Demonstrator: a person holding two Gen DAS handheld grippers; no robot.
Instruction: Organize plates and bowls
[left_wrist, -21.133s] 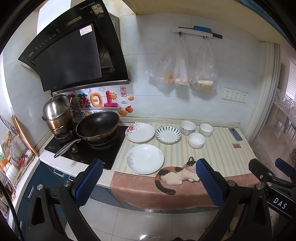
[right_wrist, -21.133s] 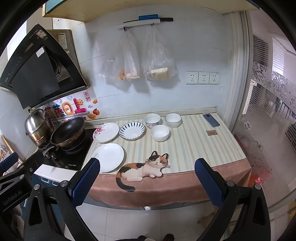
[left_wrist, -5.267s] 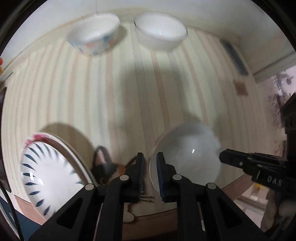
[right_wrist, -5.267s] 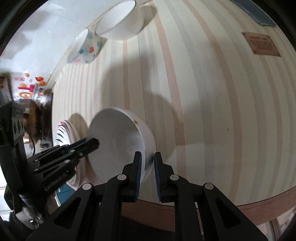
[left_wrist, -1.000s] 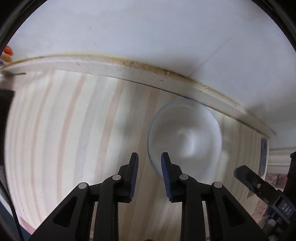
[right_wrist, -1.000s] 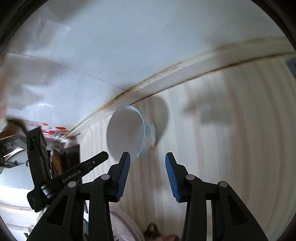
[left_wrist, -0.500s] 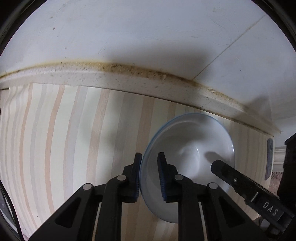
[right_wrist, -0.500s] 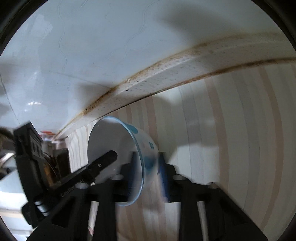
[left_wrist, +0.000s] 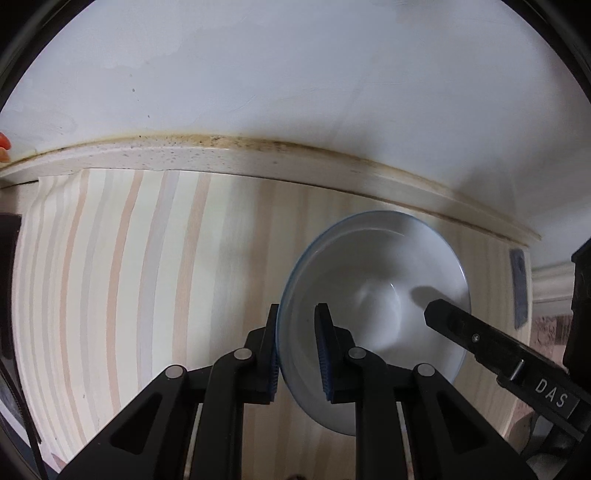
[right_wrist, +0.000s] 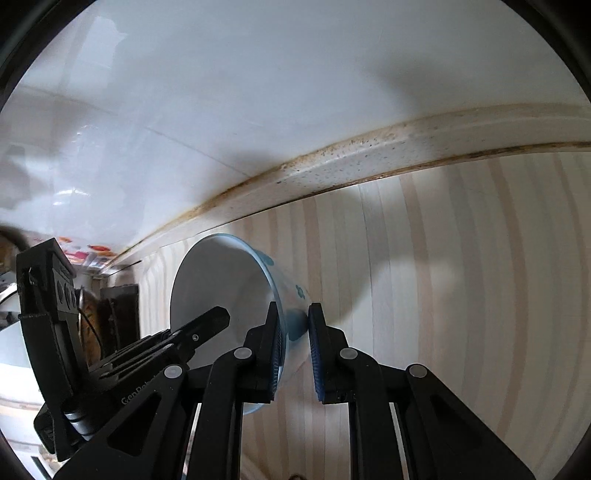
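Note:
A white bowl with a blue rim and blue spots (left_wrist: 373, 295) is held between both grippers over the striped counter, close to the back wall. My left gripper (left_wrist: 298, 343) is shut on its left rim, one finger inside and one outside. My right gripper (right_wrist: 294, 347) is shut on the opposite rim of the same bowl (right_wrist: 221, 288), which looks tilted in the right wrist view. The right gripper's finger (left_wrist: 480, 339) shows inside the bowl in the left wrist view; the left gripper's body (right_wrist: 110, 354) shows at the left of the right wrist view.
The striped counter mat (left_wrist: 147, 258) runs to a stained backsplash ledge (left_wrist: 258, 158) under the white tiled wall (right_wrist: 258, 92). A dark phone (left_wrist: 519, 288) lies at the far right. The stove edge (right_wrist: 118, 317) is at the left.
Both grippers have closed in on the bowl's opposite rims since a second ago, when they were open. The bowl now looks nearer and larger in both views.

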